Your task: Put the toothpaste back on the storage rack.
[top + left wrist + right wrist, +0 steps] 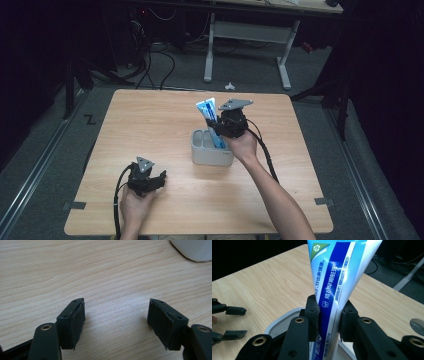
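wooden table point(150, 130), white desk frame point(247, 35), cables point(160, 65)

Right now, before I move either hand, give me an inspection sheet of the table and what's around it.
Surface: wooden table, bare light wood.
Job's things: toothpaste tube standing upright, lower end in the grey holder.
Clutter: nothing seen.
Grippers: right hand-held gripper clamped on the tube above the holder; left hand-held gripper open, low over bare wood near the front edge.
Cables: one black cable trails along the right forearm, another by the left hand.
Surroundings: white desk frame and floor wiring beyond the table; dark room.
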Motion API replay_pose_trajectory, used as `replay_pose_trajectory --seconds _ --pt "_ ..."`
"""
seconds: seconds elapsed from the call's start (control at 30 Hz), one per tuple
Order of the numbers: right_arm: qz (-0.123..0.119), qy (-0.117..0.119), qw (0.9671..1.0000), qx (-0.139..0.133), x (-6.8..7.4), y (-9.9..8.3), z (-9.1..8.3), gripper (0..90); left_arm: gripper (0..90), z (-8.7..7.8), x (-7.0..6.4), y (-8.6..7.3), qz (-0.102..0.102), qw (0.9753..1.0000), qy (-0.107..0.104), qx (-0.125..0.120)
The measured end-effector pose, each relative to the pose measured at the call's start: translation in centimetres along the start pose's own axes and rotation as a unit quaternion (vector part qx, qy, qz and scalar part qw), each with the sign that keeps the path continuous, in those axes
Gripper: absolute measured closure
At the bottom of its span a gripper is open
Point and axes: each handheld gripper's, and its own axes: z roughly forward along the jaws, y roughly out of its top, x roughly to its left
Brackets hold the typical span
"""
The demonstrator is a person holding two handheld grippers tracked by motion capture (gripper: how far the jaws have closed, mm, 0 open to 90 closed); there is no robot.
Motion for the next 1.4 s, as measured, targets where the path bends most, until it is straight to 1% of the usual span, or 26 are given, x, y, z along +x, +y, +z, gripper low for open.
replay_pose_trajectory --seconds 0.13,0.23,0.3,0.53,0.6,0.8,0.93,1.2,1.27,1.4 --pt "0.001 0.0 1.0 0.008 0.0 -0.2 0.3 72.9 30.9 0.0 0.0 0.0 0.0 1.0 0.0 0.001" --pt "0.005 -0.002 1.0 0.006 -0.1 -0.4 0.4 72.8 30.9 0.0 0.0 0.0 0.0 1.0 0.0 0.0" --pt "0.007 -0.003 0.9999 0.01 -0.1 -0.6 0.5 72.8 30.8 0.0 0.0 0.0 0.0 1.0 0.0 0.0" --pt "0.008 0.0 0.9999 0.011 -0.3 -1.1 0.7 72.7 30.9 0.0 0.0 0.0 -0.001 1.0 0.001 0.0" --pt "0.012 0.0 0.9999 0.012 -0.2 -1.2 0.7 72.6 30.9 0.0 0.0 0.0 -0.001 1.0 0.001 0.0" --pt "0.0 0.002 0.9999 0.012 0.1 -1.3 0.7 72.2 30.9 0.0 0.0 0.0 -0.001 1.0 0.001 0.0" --pt "-0.003 0.002 0.9998 0.021 0.3 -1.5 1.0 72.1 30.9 0.0 0.0 0.0 -0.001 1.0 0.002 0.0" --pt "-0.001 0.004 0.9998 0.022 0.2 -2.0 1.1 72.0 30.8 0.0 0.0 0.0 -0.001 1.0 0.002 0.0" --pt "-0.001 0.005 0.9998 0.02 0.2 -2.2 1.1 71.9 30.8 0.0 0.0 0.0 -0.001 1.0 0.002 0.0" --pt "0.001 0.006 0.9997 0.024 0.2 -2.7 1.1 71.8 30.8 0.0 0.0 0.0 -0.001 1.0 0.002 0.0"
